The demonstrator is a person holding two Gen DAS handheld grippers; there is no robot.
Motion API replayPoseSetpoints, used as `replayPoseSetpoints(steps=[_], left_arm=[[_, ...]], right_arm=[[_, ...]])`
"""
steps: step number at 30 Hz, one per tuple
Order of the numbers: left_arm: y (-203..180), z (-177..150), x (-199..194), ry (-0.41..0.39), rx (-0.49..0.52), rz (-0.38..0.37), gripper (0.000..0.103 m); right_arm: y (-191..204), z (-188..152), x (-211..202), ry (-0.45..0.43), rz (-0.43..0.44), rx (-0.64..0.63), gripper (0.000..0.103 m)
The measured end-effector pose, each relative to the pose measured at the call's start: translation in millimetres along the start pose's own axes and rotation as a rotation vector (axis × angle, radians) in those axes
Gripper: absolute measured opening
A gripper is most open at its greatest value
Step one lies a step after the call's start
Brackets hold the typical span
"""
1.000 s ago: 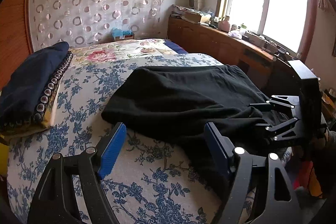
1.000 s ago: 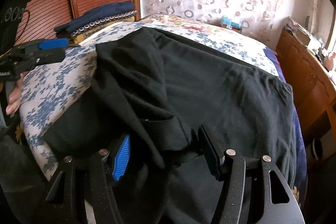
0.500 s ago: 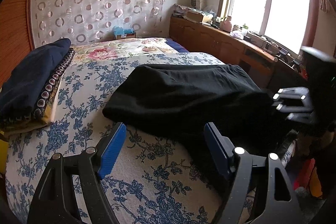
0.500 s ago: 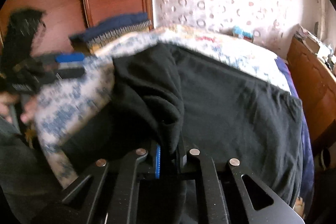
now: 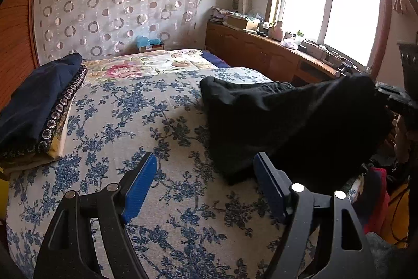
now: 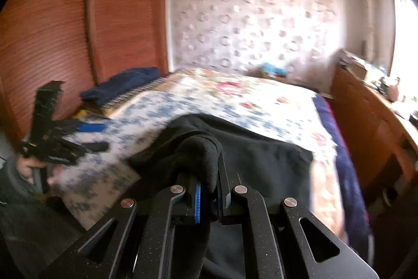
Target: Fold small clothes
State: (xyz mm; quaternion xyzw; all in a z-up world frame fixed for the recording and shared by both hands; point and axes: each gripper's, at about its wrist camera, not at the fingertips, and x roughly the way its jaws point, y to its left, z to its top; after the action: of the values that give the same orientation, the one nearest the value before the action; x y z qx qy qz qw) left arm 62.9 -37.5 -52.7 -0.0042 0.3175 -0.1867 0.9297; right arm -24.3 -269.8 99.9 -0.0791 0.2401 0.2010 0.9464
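A black garment [image 5: 282, 117] lies on the flowered bedspread [image 5: 146, 122], and its near edge is pulled up off the bed toward the right. My right gripper [image 6: 209, 190] is shut on a bunched fold of the black garment [image 6: 203, 156] and holds it raised above the bed. In the left wrist view that gripper [image 5: 394, 98] shows at the right edge behind the lifted cloth. My left gripper [image 5: 203, 182] hovers open over the bedspread, left of the garment, with nothing between its blue pads [image 5: 138, 187]. The left gripper [image 6: 65, 143] also shows at the left of the blurred right wrist view, held by a hand.
A folded dark blue blanket [image 5: 39, 101] with a patterned trim sits at the bed's left side by a wooden wall panel [image 6: 65, 17]. A wooden cabinet [image 5: 261, 54] with clutter runs under the window [image 5: 331, 4] on the right. A small blue box [image 5: 149, 43] stands beyond the bed's far end.
My right gripper closed on a fold of the black garment and lifted it up and toward the right, dragging the cloth off the bed's middle. The left gripper stayed still and open.
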Motion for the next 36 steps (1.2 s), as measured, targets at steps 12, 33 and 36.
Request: replayPoseSetpoints(steps=[12, 33, 36], left_arm=[[-10.8, 3.8, -2.4, -0.017, 0.017, -0.010, 0.077], [-11.3, 1.7, -7.7, -0.033, 0.013, 0.004, 0.077], [-9.4, 0.2, -6.7, -0.029, 0.010, 0.009, 0.077]], right_arm=[[-54.4, -88.3, 15.5, 0.253, -0.173, 0.156, 0.027], [-16.2, -54.1, 28.4, 0.184, -0.037, 0.066, 0.055], [-13.8, -51.5, 51.4, 0.192, 0.005, 0.060, 0.056]])
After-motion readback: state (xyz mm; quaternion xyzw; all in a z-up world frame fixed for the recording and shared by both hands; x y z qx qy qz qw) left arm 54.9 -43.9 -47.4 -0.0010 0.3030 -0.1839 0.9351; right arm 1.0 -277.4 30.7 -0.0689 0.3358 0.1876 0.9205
